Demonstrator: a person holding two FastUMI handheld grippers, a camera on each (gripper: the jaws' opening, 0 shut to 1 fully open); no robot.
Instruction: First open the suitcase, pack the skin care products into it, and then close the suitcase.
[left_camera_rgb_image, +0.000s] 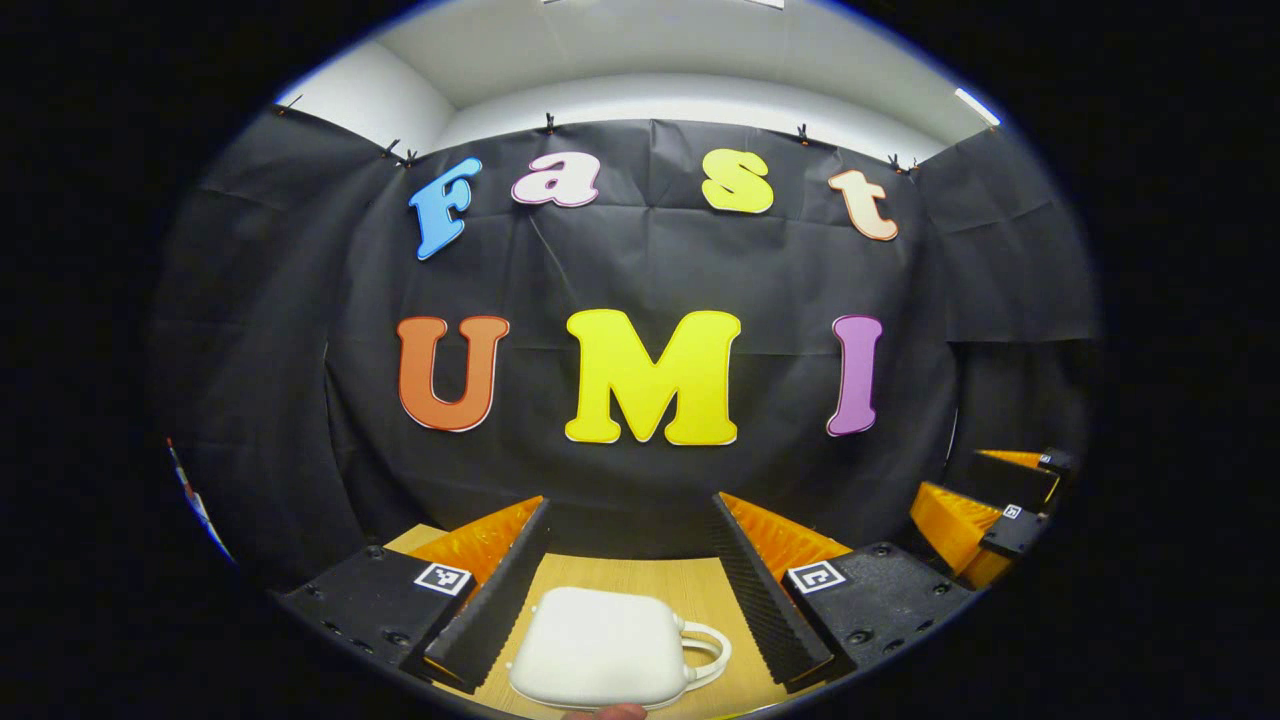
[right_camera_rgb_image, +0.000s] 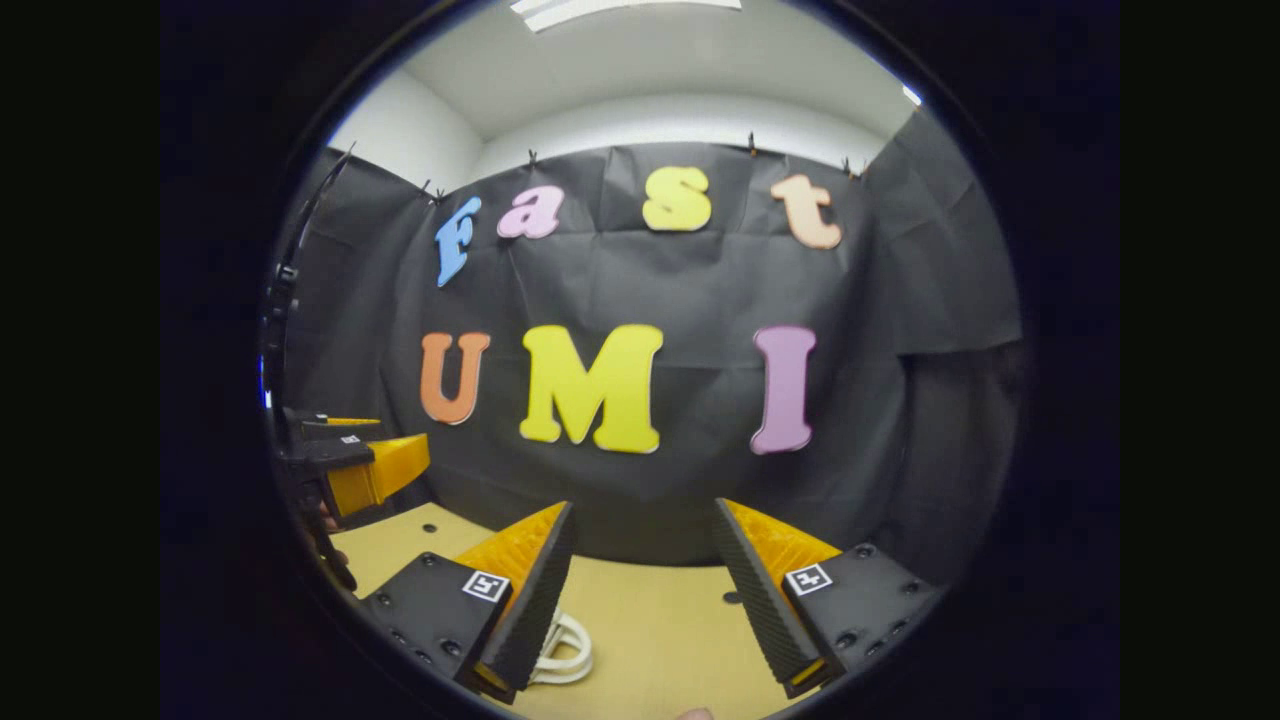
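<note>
The case (left_camera_rgb_image: 598, 648) lies closed on the table (left_camera_rgb_image: 640, 580), between the spread fingers of the left gripper (left_camera_rgb_image: 632, 585). The right gripper (right_camera_rgb_image: 640, 590), beside its handle (right_camera_rgb_image: 562, 650), is also spread, empty. All steps remain.

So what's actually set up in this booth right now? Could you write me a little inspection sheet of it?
Surface: a light wooden table, with a few small dark holes in it.
Job's things: a small white suitcase, closed, lying flat on the table, its handle pointing right in the left gripper view. Skin care products: nothing seen.
Clutter: nothing seen.
Grippers: the left gripper is open, its fingers either side of the suitcase but apart from it. The right gripper is open, over bare table beside the handle.
Cables: nothing seen.
Surroundings: a black cloth wall clipped up along its top, a white wall and ceiling above.
</note>
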